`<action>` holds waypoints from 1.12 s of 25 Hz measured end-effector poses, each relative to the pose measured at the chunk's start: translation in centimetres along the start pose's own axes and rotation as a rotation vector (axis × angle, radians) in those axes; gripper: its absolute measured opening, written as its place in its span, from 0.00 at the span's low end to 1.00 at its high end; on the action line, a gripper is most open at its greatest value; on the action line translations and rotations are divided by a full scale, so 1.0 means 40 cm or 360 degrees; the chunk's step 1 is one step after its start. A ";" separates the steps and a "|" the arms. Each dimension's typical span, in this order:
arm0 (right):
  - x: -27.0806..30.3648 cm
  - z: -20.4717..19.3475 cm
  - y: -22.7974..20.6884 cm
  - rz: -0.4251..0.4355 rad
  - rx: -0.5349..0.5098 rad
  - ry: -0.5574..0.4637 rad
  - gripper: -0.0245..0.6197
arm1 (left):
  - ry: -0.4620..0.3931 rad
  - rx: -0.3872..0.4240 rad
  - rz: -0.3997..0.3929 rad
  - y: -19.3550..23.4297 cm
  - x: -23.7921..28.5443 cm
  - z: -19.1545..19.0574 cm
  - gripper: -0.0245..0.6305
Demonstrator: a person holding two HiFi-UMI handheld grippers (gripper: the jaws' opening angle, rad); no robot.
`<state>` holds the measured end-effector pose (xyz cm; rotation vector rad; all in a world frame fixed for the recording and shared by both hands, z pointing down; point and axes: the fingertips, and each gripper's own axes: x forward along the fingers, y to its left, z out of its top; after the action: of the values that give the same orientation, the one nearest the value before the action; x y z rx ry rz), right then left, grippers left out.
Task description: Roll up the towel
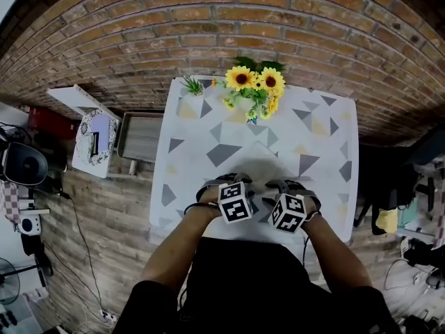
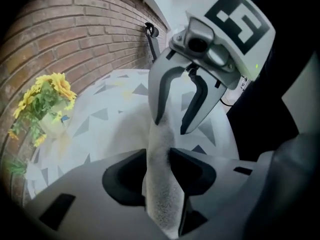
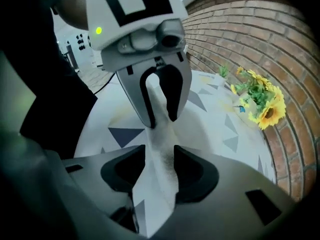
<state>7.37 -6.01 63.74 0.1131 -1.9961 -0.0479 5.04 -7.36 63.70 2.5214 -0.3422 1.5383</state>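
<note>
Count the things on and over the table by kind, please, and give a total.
Towel: 1
Sunflower bouquet: 1
Small green plant: 1
Hand-held gripper: 2, left hand-held gripper and right hand-held gripper
Total: 5

Nubbly cloth towel (image 2: 160, 194), rough brick wall (image 2: 75, 29)

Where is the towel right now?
Head view: the towel lies on the near half of the table, its near edge raised between the jaws of the left gripper and right gripper.
</note>
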 end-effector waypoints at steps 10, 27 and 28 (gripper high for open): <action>0.023 0.001 -0.082 -0.0019 0.0190 0.0019 0.21 | 0.0049 0.0109 0.0071 -0.002 -0.014 -0.002 0.30; 0.010 0.050 -0.234 -0.0206 0.0425 -0.0058 0.25 | 0.0097 -0.0028 0.0162 0.121 -0.008 -0.032 0.30; 0.002 0.057 -0.236 -0.0219 0.0409 -0.0076 0.25 | 0.0088 -0.0058 0.0155 0.131 -0.009 -0.034 0.30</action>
<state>5.79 -15.45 62.07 0.4178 -2.0324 0.1195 2.25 -12.01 64.12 2.4635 -0.4876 1.6176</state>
